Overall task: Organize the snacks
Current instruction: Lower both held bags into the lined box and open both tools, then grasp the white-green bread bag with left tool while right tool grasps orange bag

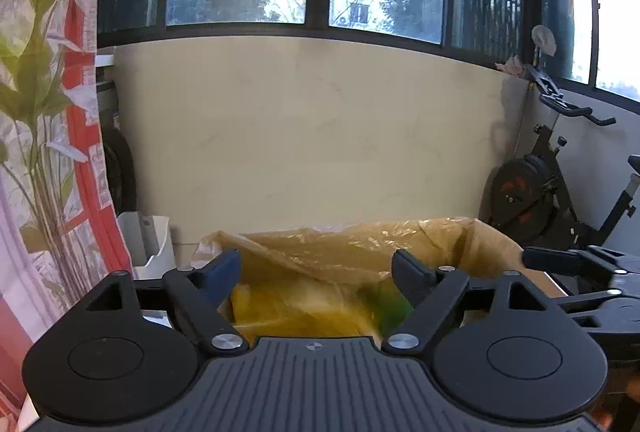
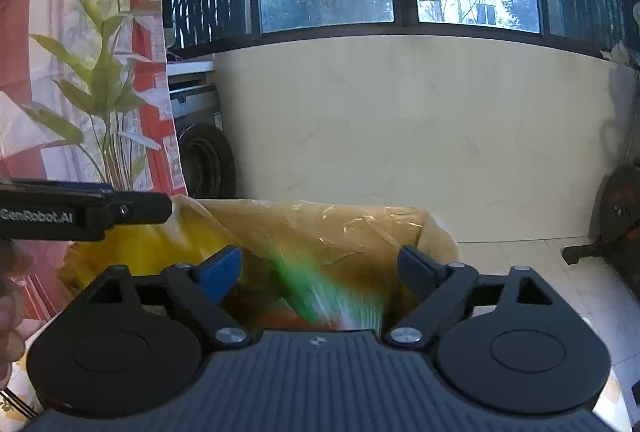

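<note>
A cardboard box lined with a tan plastic bag [image 1: 492, 240] [image 2: 320, 216] stands right in front of both grippers. My left gripper [image 1: 316, 264] is open over it. A blurred yellow snack packet [image 1: 304, 308] lies below and between its fingers, with neither pad touching it. A blurred green packet [image 1: 394, 312] shows beside the yellow one. My right gripper [image 2: 320, 260] is open too, above the blurred green packet [image 2: 320, 292] inside the box, with nothing pressed between its pads. Each gripper shows in the other's view: the right gripper [image 1: 560, 260] at the right edge, the left gripper [image 2: 120, 208] at the left edge.
A leaf-patterned curtain [image 1: 48, 112] hangs at the left, with a white bin [image 1: 148, 240] by it. An exercise bike [image 1: 536, 192] stands at the right on the tiled floor [image 2: 540, 264]. A washing machine [image 2: 200, 136] sits behind the curtain. A pale wall panel under windows closes the back.
</note>
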A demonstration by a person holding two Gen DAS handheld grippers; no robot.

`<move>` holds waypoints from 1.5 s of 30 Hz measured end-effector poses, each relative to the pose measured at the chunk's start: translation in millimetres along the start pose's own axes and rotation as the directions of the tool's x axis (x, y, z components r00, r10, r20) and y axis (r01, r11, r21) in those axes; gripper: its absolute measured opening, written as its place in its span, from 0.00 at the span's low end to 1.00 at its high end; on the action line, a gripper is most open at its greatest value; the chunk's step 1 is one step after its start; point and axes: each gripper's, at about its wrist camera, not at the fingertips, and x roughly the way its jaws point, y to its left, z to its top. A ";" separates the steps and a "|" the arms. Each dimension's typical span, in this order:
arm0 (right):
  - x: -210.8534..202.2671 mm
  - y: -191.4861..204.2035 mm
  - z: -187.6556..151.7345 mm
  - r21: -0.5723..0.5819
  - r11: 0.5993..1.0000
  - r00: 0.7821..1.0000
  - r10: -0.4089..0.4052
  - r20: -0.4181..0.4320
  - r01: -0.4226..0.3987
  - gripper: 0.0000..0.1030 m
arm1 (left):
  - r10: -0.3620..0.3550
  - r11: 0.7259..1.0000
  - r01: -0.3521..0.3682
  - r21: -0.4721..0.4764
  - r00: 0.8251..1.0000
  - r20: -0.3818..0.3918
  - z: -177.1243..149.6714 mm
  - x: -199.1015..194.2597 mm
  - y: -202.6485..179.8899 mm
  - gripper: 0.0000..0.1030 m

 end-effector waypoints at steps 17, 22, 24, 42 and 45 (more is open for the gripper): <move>-100.7 -9.5 -74.0 0.002 0.998 0.995 0.067 0.070 -0.067 0.92 | 0.084 0.991 -0.082 -0.108 0.996 0.012 -61.4 -97.7 48.7 0.82; -89.6 -13.3 -125.3 -0.023 1.000 0.999 -0.009 -0.038 0.008 0.92 | 0.166 0.968 -0.159 -0.194 0.986 0.017 -97.1 -115.8 65.9 0.82; -82.3 -17.6 -143.2 -0.009 0.999 0.997 -0.031 -0.066 0.031 0.92 | 0.193 0.955 -0.192 -0.226 0.981 -0.016 -107.5 -118.2 72.6 0.82; -43.6 -46.2 -204.9 0.292 0.956 0.970 0.087 -0.227 -0.017 0.75 | 0.251 0.927 -0.276 -0.253 0.959 -0.130 -148.8 -124.5 96.2 0.82; -49.8 -35.4 -207.3 0.247 0.969 0.982 0.029 -0.189 0.019 0.70 | 0.247 0.927 -0.281 -0.248 0.956 -0.159 -157.1 -122.8 101.9 0.82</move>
